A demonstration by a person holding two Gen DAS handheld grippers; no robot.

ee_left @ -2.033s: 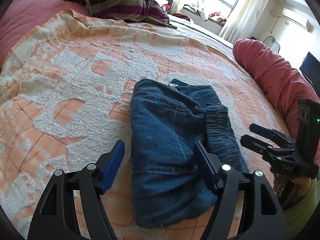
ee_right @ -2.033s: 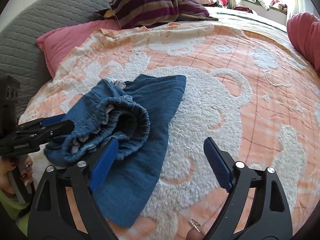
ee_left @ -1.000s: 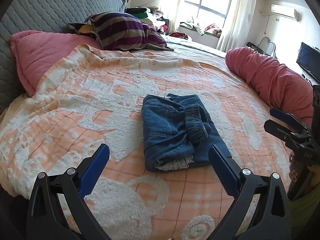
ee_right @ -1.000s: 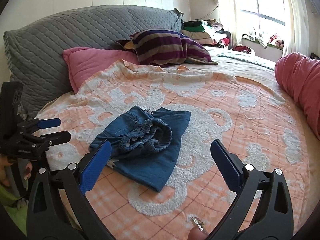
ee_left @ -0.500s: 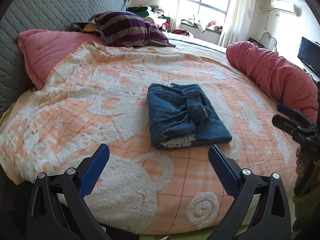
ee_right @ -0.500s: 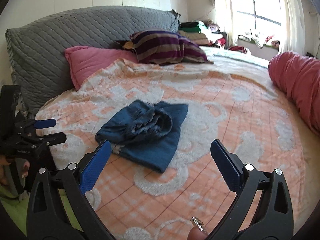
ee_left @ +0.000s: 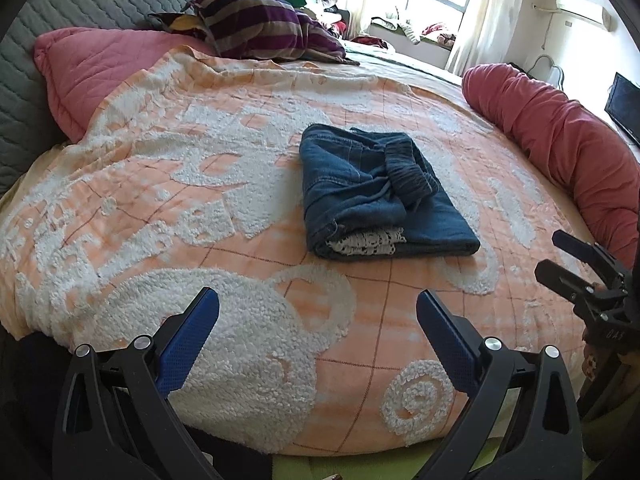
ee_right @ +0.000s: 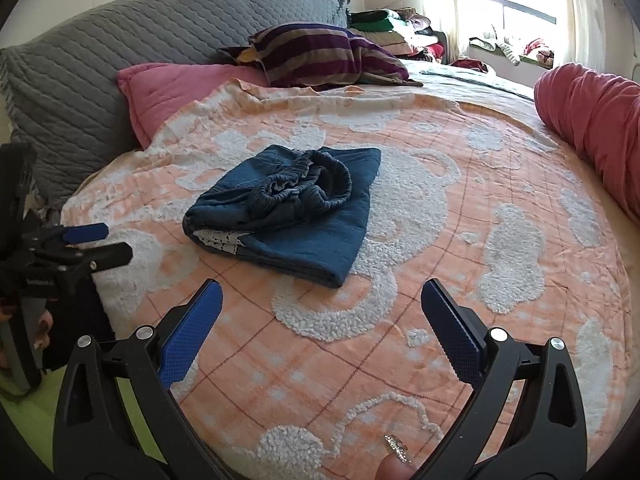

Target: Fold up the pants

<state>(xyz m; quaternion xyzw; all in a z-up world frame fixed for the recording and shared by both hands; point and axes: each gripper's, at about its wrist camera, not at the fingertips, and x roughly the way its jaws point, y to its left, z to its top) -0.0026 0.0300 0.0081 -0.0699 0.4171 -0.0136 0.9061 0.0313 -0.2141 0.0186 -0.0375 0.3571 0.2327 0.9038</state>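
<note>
Bed: a wide bed covered by an orange blanket (ee_left: 168, 184) with raised white fleecy shapes, filling most of both views.
Headboard and pillows: a grey quilted headboard (ee_right: 120, 52) at the far left, a pink pillow (ee_right: 176, 88) against it, a purple striped pillow (ee_right: 320, 54) behind, and a long red bolster (ee_left: 560, 136) along the right edge.
Pants: blue denim pants (ee_left: 372, 192), folded into a compact rectangle, lie on the blanket near its middle; the gathered elastic waistband sits bunched on top, and a bit of white lace shows at the near edge.
Left gripper: the left gripper (ee_left: 318, 320) is held level above the bed's near edge, pointing at the pants and well short of them; its blue-padded jaws are spread wide and grip nothing.
Right gripper: the right gripper (ee_right: 322, 312) is held level beside it, aimed likewise, jaws equally wide and empty.
Fingertip: a fingertip with a glittery nail (ee_right: 396, 454) shows beneath the right gripper.
</note>
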